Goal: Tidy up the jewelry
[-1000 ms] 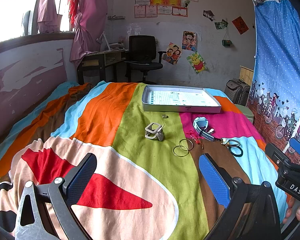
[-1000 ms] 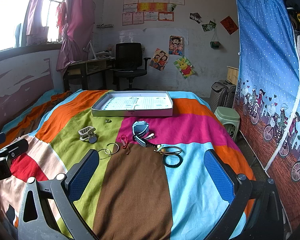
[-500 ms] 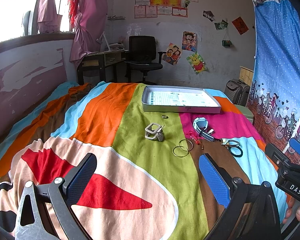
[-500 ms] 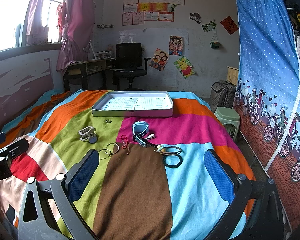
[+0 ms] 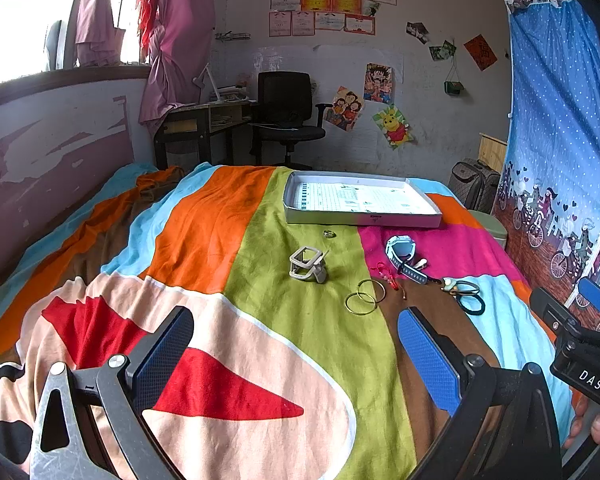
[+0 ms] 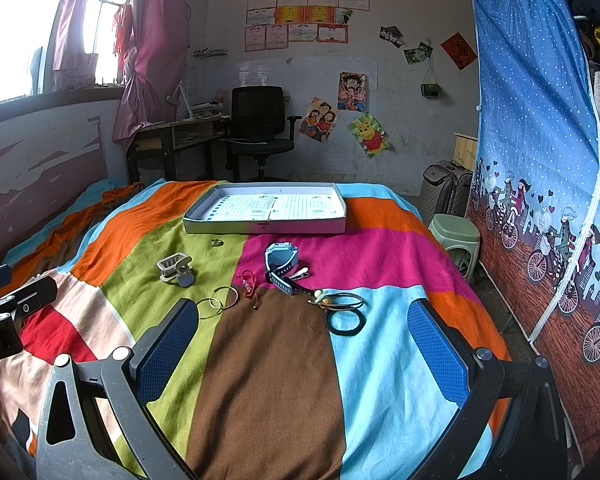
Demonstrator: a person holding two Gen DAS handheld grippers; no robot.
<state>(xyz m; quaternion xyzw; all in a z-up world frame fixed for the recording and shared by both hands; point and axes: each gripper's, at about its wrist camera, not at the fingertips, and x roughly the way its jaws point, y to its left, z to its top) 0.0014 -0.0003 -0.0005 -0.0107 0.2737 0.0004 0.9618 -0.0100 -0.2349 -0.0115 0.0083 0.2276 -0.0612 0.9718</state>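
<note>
Chair [image 6: 259, 128] beyond tray [image 6: 265, 225], bed's [image 6: 268, 360] far end.

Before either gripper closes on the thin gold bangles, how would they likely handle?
The gold bangles look like thin rigid hoops lying flat and overlapping on the soft bedspread, so they are probably light and hard to pinch. The wide-open right gripper might lift just one, and a nudge may slide them.
</note>
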